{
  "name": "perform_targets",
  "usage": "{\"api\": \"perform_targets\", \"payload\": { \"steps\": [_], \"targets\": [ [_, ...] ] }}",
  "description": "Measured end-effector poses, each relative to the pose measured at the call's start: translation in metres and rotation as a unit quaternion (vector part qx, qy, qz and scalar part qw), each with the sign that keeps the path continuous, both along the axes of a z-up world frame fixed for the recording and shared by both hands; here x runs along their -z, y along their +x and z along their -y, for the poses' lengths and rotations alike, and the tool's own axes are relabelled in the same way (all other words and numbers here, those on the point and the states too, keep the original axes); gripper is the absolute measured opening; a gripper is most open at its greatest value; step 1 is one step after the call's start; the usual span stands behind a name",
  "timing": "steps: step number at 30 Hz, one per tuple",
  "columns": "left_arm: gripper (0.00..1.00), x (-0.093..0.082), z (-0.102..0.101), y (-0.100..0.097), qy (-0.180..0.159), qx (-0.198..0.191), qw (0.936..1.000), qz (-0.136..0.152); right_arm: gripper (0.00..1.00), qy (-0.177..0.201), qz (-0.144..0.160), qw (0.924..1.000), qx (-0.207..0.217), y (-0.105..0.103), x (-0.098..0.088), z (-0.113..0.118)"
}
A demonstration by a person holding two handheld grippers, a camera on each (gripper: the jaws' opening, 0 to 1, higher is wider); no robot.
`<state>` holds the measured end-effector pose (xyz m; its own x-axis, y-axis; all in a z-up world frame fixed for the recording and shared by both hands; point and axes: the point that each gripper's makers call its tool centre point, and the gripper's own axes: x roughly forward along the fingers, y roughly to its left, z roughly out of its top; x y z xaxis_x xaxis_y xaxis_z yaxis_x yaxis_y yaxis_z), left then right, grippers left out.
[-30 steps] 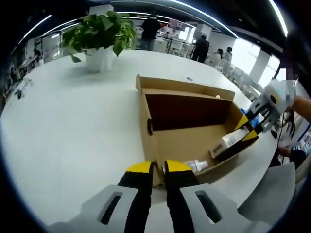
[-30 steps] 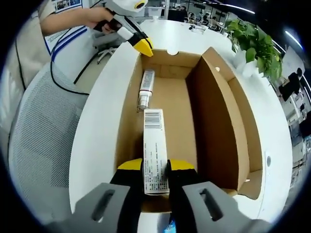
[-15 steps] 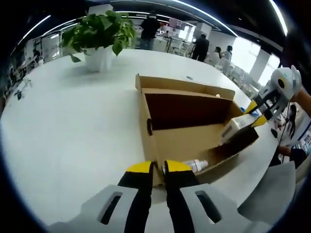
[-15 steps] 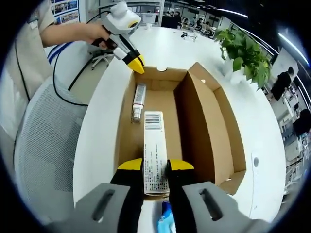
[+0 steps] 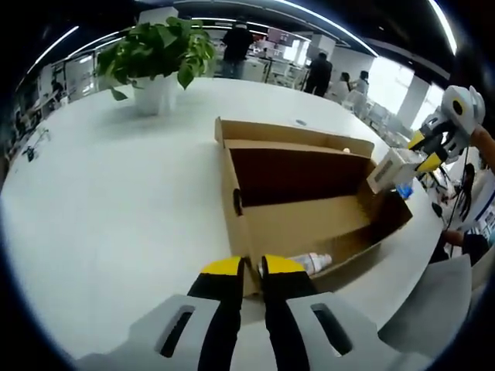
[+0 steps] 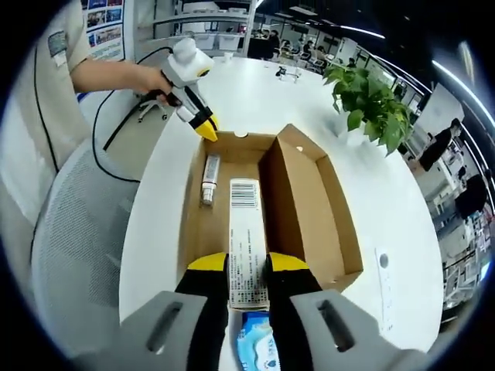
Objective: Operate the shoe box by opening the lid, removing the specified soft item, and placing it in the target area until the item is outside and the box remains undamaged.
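The cardboard shoe box [image 5: 309, 224] lies open on the white table [image 5: 116, 201], its lid [image 6: 309, 201] folded out beside the tray. My left gripper [image 5: 253, 267] is shut on the box's near end wall. Inside the box, a small white tube [image 5: 313, 263] rests close to that wall. My right gripper [image 6: 247, 263] is shut on a long white carton with a barcode [image 6: 247, 239], holding it in the air above the box [image 6: 209, 224]. The left gripper view shows the right gripper [image 5: 433, 143] with the carton [image 5: 390, 168] over the box's far end. The tube [image 6: 207, 178] and the left gripper [image 6: 203, 127] lie below.
A potted plant [image 5: 158, 54] stands at the far side of the table. A blue packet [image 6: 259, 348] lies just under my right gripper. A grey mesh chair [image 6: 69, 247] and a person's arm [image 6: 108, 77] are beside the table edge. People stand in the background.
My right gripper has lifted the white carton up and out of the box. The left gripper has stayed clamped on the box wall.
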<state>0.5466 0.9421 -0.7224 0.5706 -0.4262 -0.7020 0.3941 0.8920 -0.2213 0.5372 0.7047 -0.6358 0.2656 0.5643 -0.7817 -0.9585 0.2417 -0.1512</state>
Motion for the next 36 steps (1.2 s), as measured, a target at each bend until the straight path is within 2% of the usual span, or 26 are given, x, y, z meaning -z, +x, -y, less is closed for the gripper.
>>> {"api": "perform_targets", "payload": {
  "steps": [7, 15, 36],
  "targets": [
    [0.06, 0.0, 0.001, 0.0, 0.005, 0.002, 1.0, -0.001, 0.16, 0.002, 0.017, 0.9998, 0.005, 0.004, -0.019, 0.014],
    [0.06, 0.0, 0.002, 0.0, 0.01, 0.004, 0.9999, -0.003, 0.16, -0.003, 0.036, 0.9991, 0.02, 0.008, -0.035, 0.044],
    [0.06, -0.001, 0.001, -0.001, 0.011, 0.002, 0.9999, -0.003, 0.16, -0.023, 0.05, 0.9974, 0.045, 0.013, -0.042, 0.098]
  ]
}}
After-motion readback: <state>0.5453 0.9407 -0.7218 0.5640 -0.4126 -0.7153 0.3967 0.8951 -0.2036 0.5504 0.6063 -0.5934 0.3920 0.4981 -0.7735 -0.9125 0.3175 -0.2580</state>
